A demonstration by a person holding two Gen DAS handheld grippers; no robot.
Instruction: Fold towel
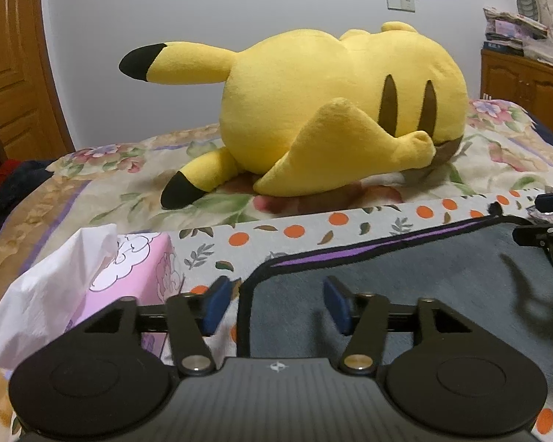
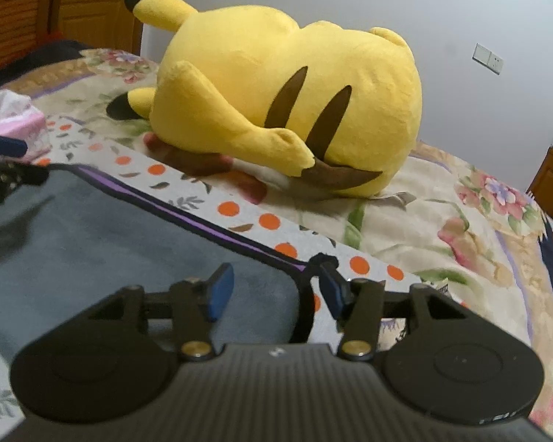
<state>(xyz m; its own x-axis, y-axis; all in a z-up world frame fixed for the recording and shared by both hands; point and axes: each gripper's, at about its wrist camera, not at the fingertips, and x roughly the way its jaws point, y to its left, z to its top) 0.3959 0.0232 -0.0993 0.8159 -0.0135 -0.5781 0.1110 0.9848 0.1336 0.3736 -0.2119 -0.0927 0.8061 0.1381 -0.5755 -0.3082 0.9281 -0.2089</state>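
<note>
A grey towel [image 1: 405,287] with a black and purple border lies flat on a white cloth printed with oranges [image 1: 350,221]. My left gripper [image 1: 276,304] is open and straddles the towel's left edge near its far left corner. My right gripper [image 2: 274,293] is open and straddles the towel's [image 2: 110,235] right edge near its far right corner, where a small black loop [image 2: 322,258] sticks up. Each gripper shows at the edge of the other's view: the right one [image 1: 549,221] and the left one [image 2: 3,162]. Neither holds anything.
A big yellow Pikachu plush [image 1: 331,110] lies on the floral bedspread [image 2: 442,221] just behind the towel. A pink tissue box [image 1: 129,276] with white tissue sticking out stands left of the towel. A wooden wardrobe [image 1: 11,73] and cabinet [image 1: 527,84] flank the bed.
</note>
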